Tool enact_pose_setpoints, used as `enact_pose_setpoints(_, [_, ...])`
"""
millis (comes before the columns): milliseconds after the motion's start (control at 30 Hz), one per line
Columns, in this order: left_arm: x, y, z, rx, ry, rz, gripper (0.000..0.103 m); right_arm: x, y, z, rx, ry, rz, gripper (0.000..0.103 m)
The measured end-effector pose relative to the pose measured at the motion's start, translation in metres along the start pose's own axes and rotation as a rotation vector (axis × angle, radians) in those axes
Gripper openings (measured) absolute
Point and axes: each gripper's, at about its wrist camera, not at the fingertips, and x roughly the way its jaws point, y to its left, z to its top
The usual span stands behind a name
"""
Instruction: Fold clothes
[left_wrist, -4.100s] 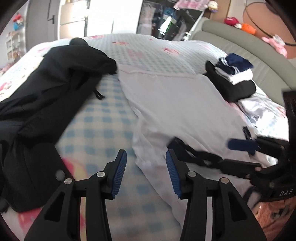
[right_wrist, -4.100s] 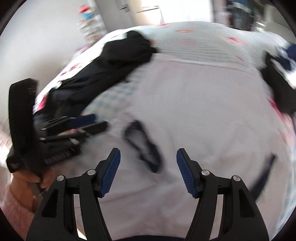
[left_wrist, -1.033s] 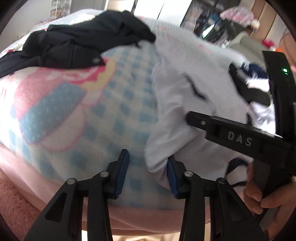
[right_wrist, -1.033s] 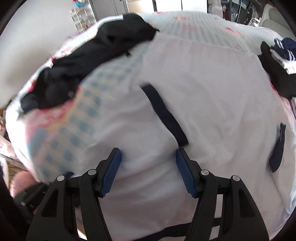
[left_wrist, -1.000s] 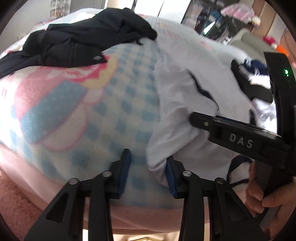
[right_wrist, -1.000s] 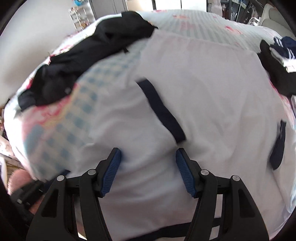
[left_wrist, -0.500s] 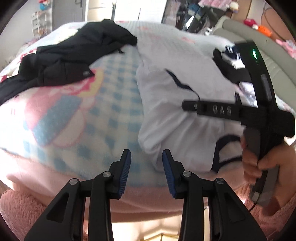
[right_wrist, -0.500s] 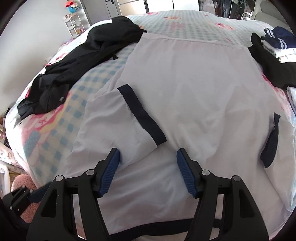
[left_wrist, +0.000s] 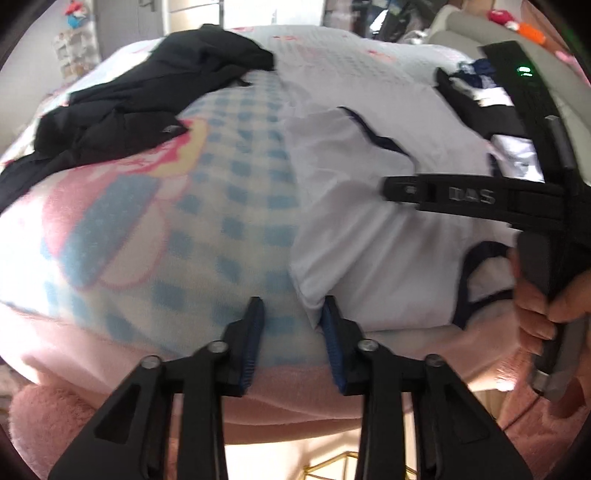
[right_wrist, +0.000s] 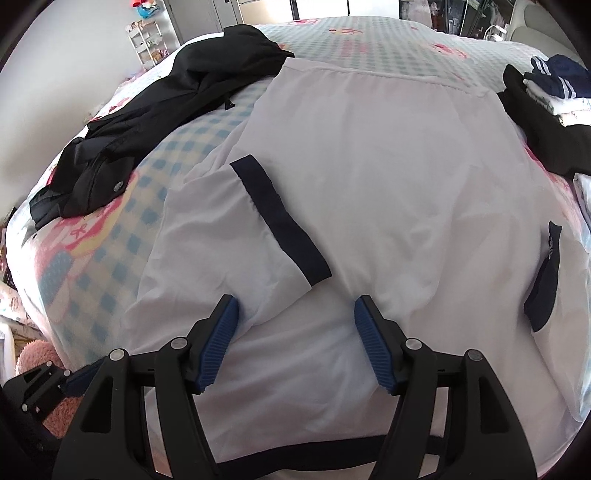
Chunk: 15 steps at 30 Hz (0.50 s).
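White short-sleeved shirt with navy trim (right_wrist: 388, 177) lies spread flat on the blue-and-pink checked bed blanket (left_wrist: 229, 206), one sleeve folded inward. Only the left wrist view shows the right gripper's (right_wrist: 295, 338) body, lettered "DAS", and the hand (left_wrist: 543, 302) holding it. Left gripper (left_wrist: 291, 325) is parted at the shirt's corner; right gripper spread wide over the cloth. One black garment (right_wrist: 177, 96) lies at left, one folded stack (right_wrist: 546, 110) at right.

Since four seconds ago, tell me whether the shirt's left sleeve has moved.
Yes. The navy-cuffed sleeve now lies folded in over the white shirt, toward its middle, away from the black jacket beside it.
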Motion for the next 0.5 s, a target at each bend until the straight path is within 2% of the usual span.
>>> enact_pose_setpoints(100, [-0.003,0.006,0.001,-0.025,0.031,-0.007,0.023,-0.004,-0.002,-0.001,0.012,-0.008,0.010,0.068])
enact_pose_setpoints(200, [-0.010,0.007,0.000,0.002,0.056,-0.037,0.024,-0.008,-0.003,-0.002,0.023,-0.017,0.019,0.068])
enact_pose_setpoints(300, [-0.027,0.007,0.002,-0.026,-0.013,-0.116,0.027,-0.012,-0.005,-0.003,0.035,-0.025,0.029,0.068])
enact_pose_setpoints(400, [-0.045,0.001,0.014,-0.014,-0.141,-0.102,0.027,-0.017,-0.007,-0.003,0.046,-0.034,0.038,0.068])
enact_pose_setpoints(500, [-0.028,-0.005,0.033,-0.009,-0.126,-0.078,0.027,-0.021,-0.013,-0.010,0.047,-0.022,0.018,0.068])
